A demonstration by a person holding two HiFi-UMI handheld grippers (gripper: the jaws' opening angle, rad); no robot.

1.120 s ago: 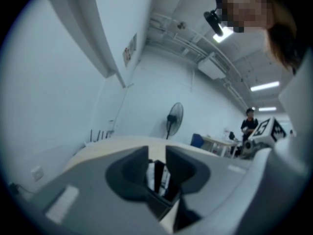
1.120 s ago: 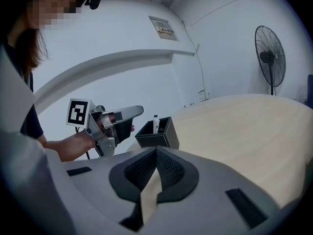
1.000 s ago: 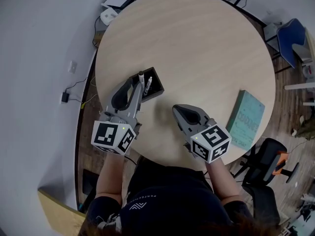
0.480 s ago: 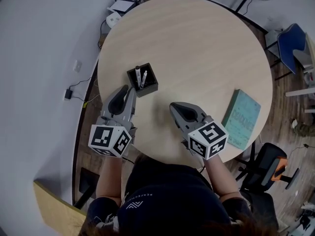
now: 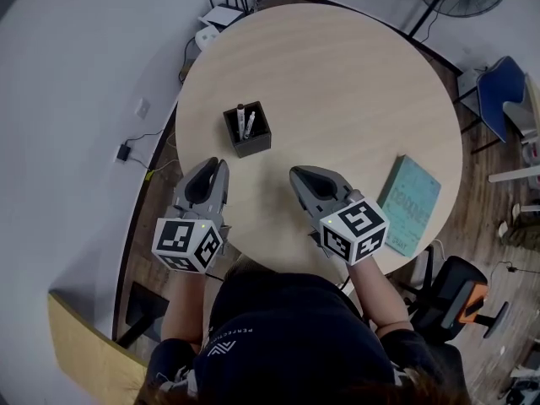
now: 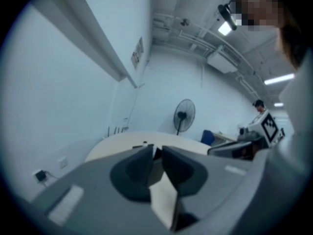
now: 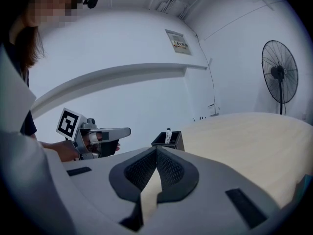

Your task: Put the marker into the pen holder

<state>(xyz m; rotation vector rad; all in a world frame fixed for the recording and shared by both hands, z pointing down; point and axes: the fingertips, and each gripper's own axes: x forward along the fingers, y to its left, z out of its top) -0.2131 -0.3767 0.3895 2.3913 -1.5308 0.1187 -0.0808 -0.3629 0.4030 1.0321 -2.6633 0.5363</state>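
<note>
The work surface is a round, pale wood tabletop (image 5: 337,83) in a white-walled room. A black square pen holder (image 5: 256,144) stands on it.

**Task item.** The marker (image 5: 240,116) stands inside the pen holder, leaning on the wall, with a second, paler pen (image 5: 250,124) beside it. The task appears complete.

**Grippers.**
- The left gripper (image 5: 213,165) is just short of the pen holder, on the person's side. Its fingers are a narrow gap apart and hold nothing.
- The right gripper (image 5: 295,174) is further from the pen holder, to the right. Its fingers are pressed together and empty.

**Handling (judged).** The marker is likely light and stiff, with a smooth barrel that may slip or roll. Only the upper end above the pen holder rim is free to be gripped. Grip across the barrel, not on the cap.

**View differences.**
- The head view shows the pen holder's open top and a teal book (image 5: 411,202) far to its right.
- The right gripper view shows the pen holder from the side, with the marker tip rising above the rim.
- The left gripper view shows the pen holder only through the finger gap.
</note>
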